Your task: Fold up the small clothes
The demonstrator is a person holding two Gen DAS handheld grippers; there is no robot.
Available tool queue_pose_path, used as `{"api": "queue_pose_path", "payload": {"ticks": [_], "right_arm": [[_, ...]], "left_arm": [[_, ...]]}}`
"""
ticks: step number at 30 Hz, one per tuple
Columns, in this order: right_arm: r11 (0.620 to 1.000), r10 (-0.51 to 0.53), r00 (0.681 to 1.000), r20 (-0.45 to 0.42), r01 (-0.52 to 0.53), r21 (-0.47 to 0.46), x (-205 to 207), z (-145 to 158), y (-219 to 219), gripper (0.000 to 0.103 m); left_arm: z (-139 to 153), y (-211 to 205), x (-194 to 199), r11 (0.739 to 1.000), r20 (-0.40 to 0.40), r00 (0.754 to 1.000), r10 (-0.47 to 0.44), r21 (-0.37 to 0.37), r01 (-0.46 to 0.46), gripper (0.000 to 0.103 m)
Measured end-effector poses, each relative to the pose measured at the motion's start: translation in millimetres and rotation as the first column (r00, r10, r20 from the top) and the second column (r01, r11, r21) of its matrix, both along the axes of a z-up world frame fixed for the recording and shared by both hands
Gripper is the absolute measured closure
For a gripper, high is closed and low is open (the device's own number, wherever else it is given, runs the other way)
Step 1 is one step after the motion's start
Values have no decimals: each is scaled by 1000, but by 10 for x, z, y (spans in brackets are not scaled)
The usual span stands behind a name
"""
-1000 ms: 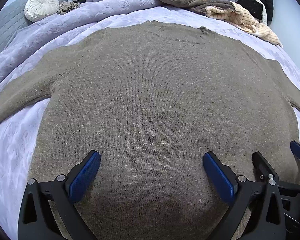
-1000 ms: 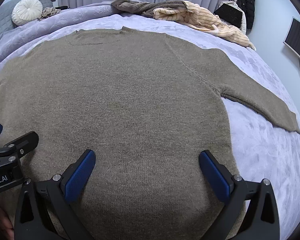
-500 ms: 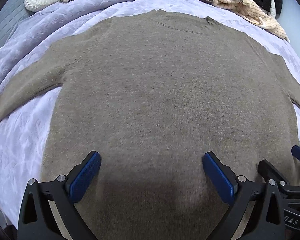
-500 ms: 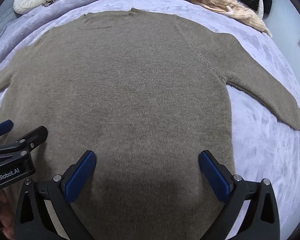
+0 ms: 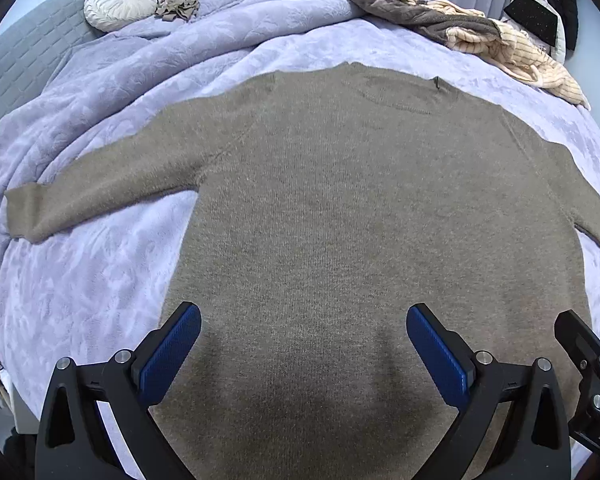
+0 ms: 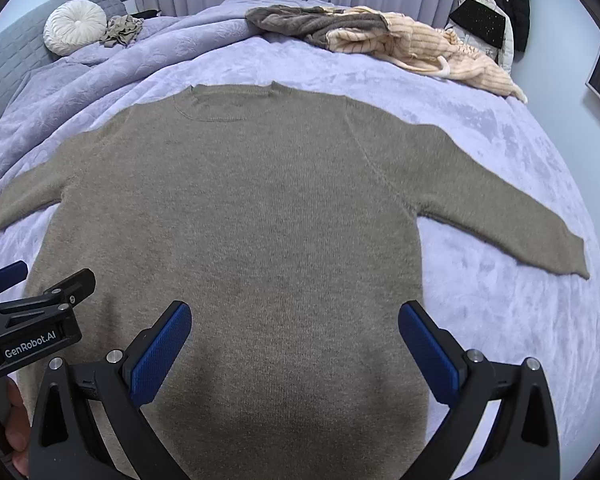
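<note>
Sweater (image 5: 380, 220), olive-brown knit, lies flat and face up on the bed (image 5: 80, 288), hem nearest both cameras, neckline (image 6: 230, 106) at the far end.

Nearest: left gripper (image 5: 304, 350) and right gripper (image 6: 294, 346) hover side by side above the hem region, fingers spread wide on both, holding nothing. Whether they touch the knit cannot be told.

Middle: body panel smooth, no crease or fold present. Left sleeve (image 5: 100, 196) and right sleeve (image 6: 500, 216) extend outward, fully spread.

Far: heap of other clothes (image 6: 380, 36) near the bed's far edge, unfolded; a round cushion (image 6: 74, 26) by the headboard.

Assessment: spreading appears complete; no fold made. Sleeves, body folds and the heap all remain.
</note>
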State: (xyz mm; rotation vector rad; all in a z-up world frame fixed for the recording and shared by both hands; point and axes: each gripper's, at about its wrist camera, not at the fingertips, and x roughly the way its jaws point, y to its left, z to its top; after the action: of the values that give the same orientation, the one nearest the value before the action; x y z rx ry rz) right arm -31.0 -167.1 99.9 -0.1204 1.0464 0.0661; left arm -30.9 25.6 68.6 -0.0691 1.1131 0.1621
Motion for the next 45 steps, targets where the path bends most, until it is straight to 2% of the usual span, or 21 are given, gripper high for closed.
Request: {"api": "queue_pose_path", "payload": {"ticks": [10, 16, 45], "right_arm": [[1000, 11, 999, 44, -11, 0, 31, 238, 26, 0], [1000, 5, 999, 51, -5, 1, 69, 279, 30, 0], [999, -27, 997, 78, 26, 22, 174, 417, -206, 0]], "left_arm": [[215, -34, 24, 1000, 25, 1000, -8, 18, 7, 0], [320, -45, 41, 1000, 40, 999, 0, 12, 0, 0], [471, -314, 175, 998, 29, 999, -25, 52, 23, 0]]}}
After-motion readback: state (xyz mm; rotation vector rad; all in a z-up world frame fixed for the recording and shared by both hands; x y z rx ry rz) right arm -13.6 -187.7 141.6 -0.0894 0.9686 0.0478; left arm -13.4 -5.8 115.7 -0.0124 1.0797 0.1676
